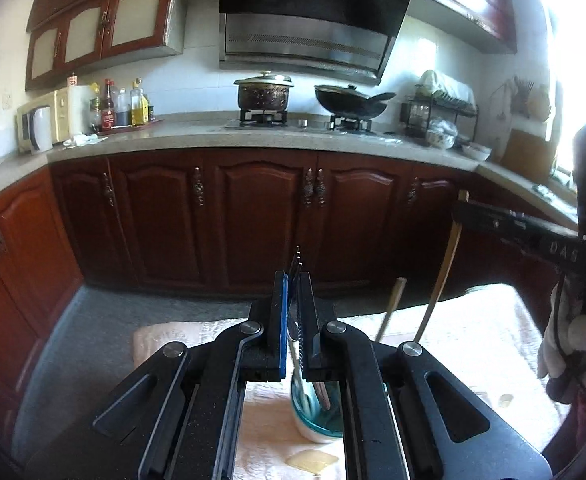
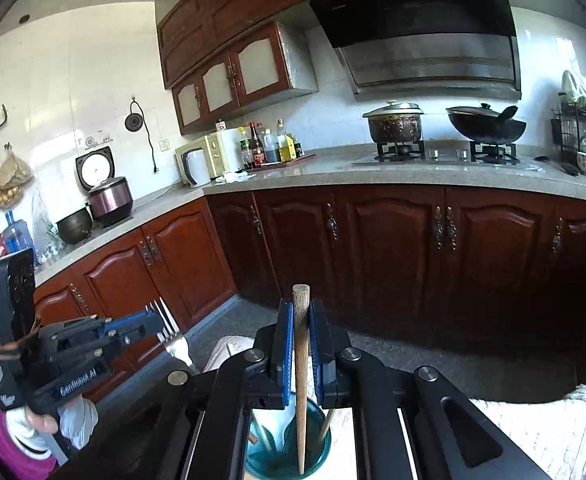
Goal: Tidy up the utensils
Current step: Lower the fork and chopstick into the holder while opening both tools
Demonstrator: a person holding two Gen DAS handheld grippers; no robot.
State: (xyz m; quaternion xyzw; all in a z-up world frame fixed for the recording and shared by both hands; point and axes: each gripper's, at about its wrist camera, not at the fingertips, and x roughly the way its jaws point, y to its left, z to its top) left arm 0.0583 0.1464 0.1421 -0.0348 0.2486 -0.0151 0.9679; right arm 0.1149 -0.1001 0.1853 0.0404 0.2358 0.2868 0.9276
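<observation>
— Left gripper [image 1: 293,280]?
— Closed on a fork [image 2: 171,330], tines up, its handle running down into the cup [image 1: 317,416] just below.
— Right gripper [image 2: 301,320]?
— Clamped on a wooden stick [image 2: 301,360], tip inside the same cup.

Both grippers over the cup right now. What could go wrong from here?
1. The left gripper holds a metal fork and the right gripper a tapered wooden chopstick, both above one teal glass cup; they may collide.
2. The cup already holds utensils, so the chopstick could jam or lever it over.
3. The cup sits on a soft pale quilted cloth, which may be unsteady footing.
</observation>
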